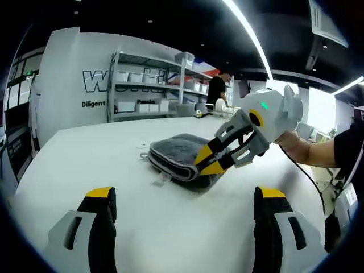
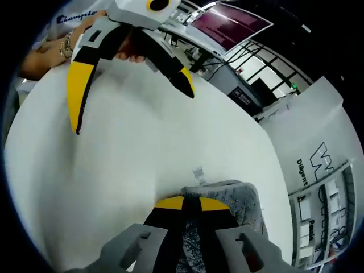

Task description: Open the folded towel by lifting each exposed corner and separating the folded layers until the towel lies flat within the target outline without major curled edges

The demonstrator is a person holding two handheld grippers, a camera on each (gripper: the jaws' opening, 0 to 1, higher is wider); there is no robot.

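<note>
Folded grey towel (image 1: 181,156) lies on the white bench (image 1: 102,153), roughly mid-surface, still a compact bundle; a small label tab sticks out at its near edge. No target outline can be made out on the bench.

Right gripper (image 1: 211,160) reaches in from the right in the left gripper view, yellow-tipped jaws together at the towel's near edge. In the right gripper view the tips meet over grey cloth, so likely pinching a layer or corner.

Left gripper (image 1: 185,199) hangs back above bare bench, jaws wide apart, holding nothing.

Step in hand, as judged: raise the first corner. To do it well, take the top layer only, lift slowly and peel away from the fold. Bring the left jaws down to pin the lower layers so the bundle does not drag.

Hard to tell: how many layers sit in the pinch; the tips cover the contact. Towel's far side is hidden behind its own bulk.
</note>
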